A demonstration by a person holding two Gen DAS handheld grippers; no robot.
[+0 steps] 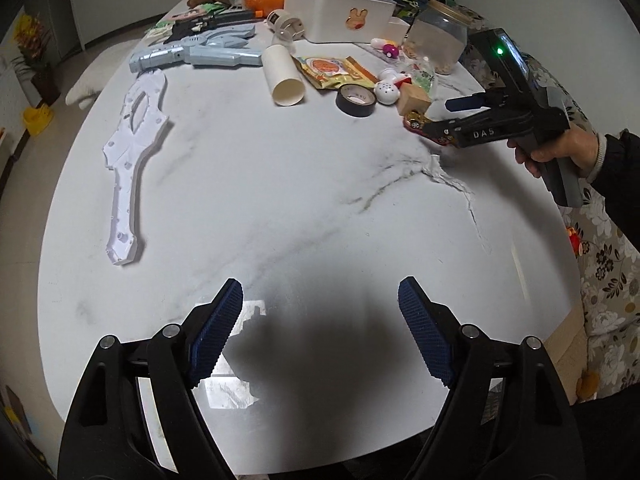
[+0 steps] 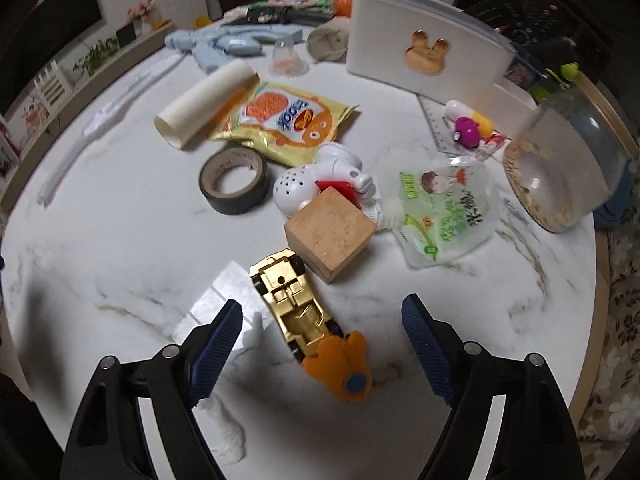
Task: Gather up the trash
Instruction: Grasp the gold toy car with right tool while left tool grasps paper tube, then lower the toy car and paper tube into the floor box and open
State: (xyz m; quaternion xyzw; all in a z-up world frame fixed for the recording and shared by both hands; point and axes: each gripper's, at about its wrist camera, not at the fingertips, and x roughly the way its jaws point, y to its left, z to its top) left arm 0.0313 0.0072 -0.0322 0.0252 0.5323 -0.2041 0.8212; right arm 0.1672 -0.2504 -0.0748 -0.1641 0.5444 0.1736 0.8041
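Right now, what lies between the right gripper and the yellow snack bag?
In the right wrist view, the gold toy car and wooden block lie between the right gripper and the yellow snack bag.

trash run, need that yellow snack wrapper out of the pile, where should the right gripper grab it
Take the yellow snack wrapper by its free right corner, coming in low from the right. It lies flat, its left edge rests against the paper tube, and the tape roll crowds its near edge. The right gripper is open.
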